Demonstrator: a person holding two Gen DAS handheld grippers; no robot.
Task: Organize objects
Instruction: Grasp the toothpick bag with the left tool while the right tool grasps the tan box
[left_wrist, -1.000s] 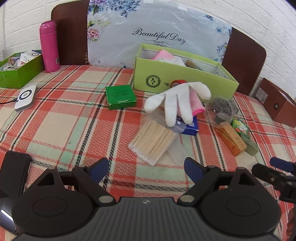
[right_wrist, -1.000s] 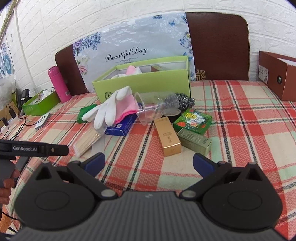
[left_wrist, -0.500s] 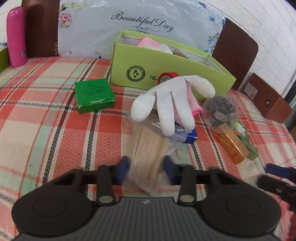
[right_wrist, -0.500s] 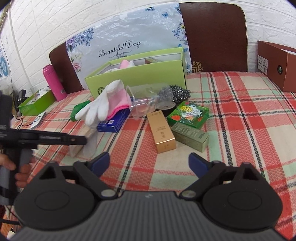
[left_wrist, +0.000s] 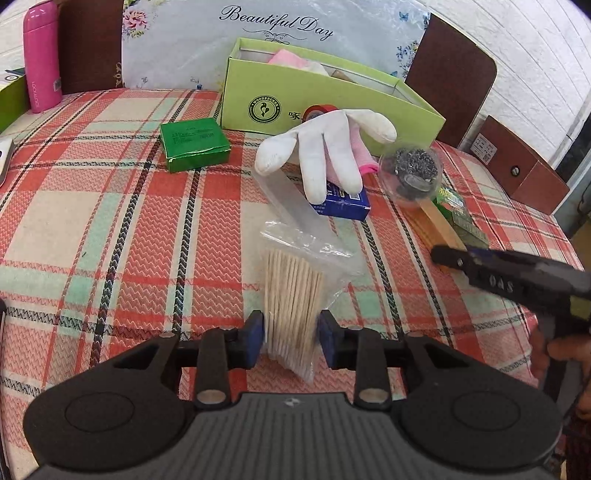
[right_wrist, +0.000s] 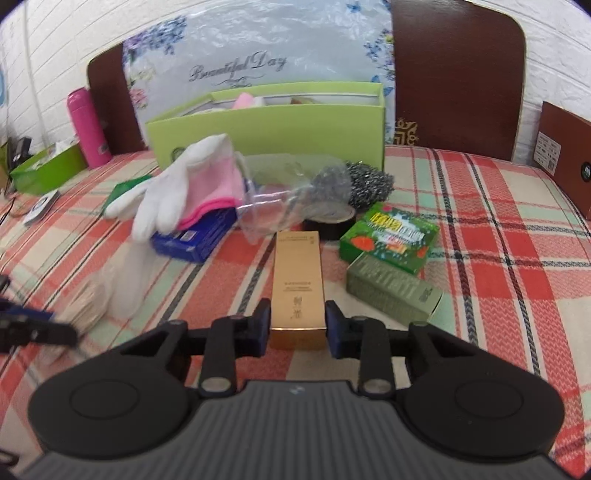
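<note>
Worktop (left_wrist: 92, 221) covered in a red, cream and mint plaid cloth; white brick wall behind, with a floral "Beautiful Day" sheet (left_wrist: 258, 40) propped against a dark brown board.

Left claw (left_wrist: 291, 338): blue pads on either side of a clear bag of wooden sticks (left_wrist: 293, 291). The pads sit against the sides of the bundle, and the jaws are opening slightly. The near end of the bag lies between the fingers; its loose plastic top trails away across the cloth.

Right claw (right_wrist: 298, 326): jaws closing on the near end of a gold carton (right_wrist: 298, 277) lying lengthwise away from the camera. Both pads appear to touch the carton's sides. In the left wrist view, the right claw's tip enters from the right edge, over the carton.

Just right of the gold carton: an olive-green box (right_wrist: 393, 291), with a bright green printed box (right_wrist: 389, 236) resting partly on its far end.

Mid-distance: a blue box (left_wrist: 341, 201) under a white glove (left_wrist: 325, 147) with a pink cuff. Beside the glove, a clear plastic cup (right_wrist: 280, 206) lies on its side, with a steel scourer (right_wrist: 369, 182) behind it. A small green packet (left_wrist: 194, 144) lies apart to the left.

Far: an open lime-green box (left_wrist: 325, 96) with items inside and a red tape roll (left_wrist: 319, 110) against its front. Far left: a pink flask (left_wrist: 41, 55), upright.
</note>
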